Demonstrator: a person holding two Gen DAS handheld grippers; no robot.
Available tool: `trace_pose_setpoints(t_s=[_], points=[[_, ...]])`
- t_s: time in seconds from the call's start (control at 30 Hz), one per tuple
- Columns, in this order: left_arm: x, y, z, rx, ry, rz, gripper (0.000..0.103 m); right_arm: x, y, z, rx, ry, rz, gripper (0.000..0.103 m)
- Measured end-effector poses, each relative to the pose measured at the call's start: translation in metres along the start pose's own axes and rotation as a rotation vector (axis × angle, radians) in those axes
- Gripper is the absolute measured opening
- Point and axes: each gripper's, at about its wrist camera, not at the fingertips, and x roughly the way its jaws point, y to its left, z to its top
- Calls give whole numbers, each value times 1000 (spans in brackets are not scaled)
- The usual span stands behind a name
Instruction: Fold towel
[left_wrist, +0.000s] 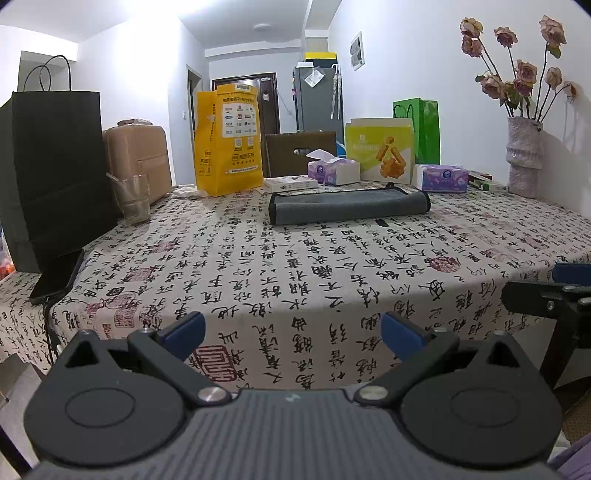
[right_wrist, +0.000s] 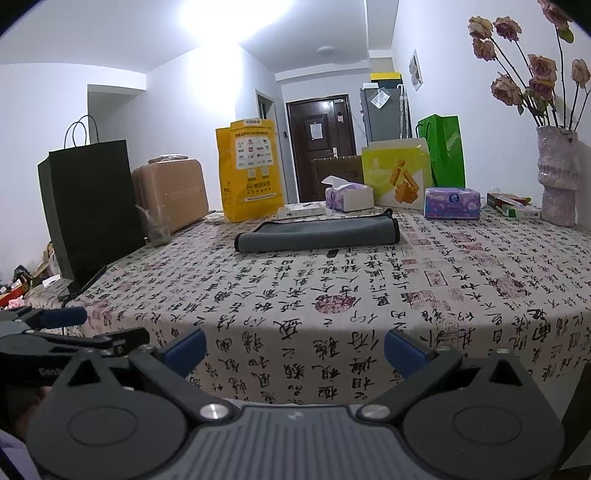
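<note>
A grey towel (left_wrist: 349, 206) with black trim lies folded into a long flat strip near the far side of the table; it also shows in the right wrist view (right_wrist: 317, 232). My left gripper (left_wrist: 293, 332) is open and empty, held at the table's near edge, far from the towel. My right gripper (right_wrist: 294, 347) is open and empty, also at the near edge. Each gripper shows at the side of the other's view: the right one (left_wrist: 546, 295), the left one (right_wrist: 55, 328).
The table wears a calligraphy-print cloth (left_wrist: 295, 266). Along the back stand a black paper bag (left_wrist: 55, 166), a glass (left_wrist: 133, 199), a yellow bag (left_wrist: 229, 140), tissue boxes (left_wrist: 334, 170), a snack box (left_wrist: 380, 149), a green bag (left_wrist: 421, 129) and a vase of flowers (left_wrist: 524, 158). A phone (left_wrist: 57, 275) lies at left.
</note>
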Motion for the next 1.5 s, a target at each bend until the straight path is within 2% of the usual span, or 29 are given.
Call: trace_pose_setpoints(t_s=[1.5], points=[[-1,0,-1,2,-8,8,103,0,-3,-1,17,1,-1,103]])
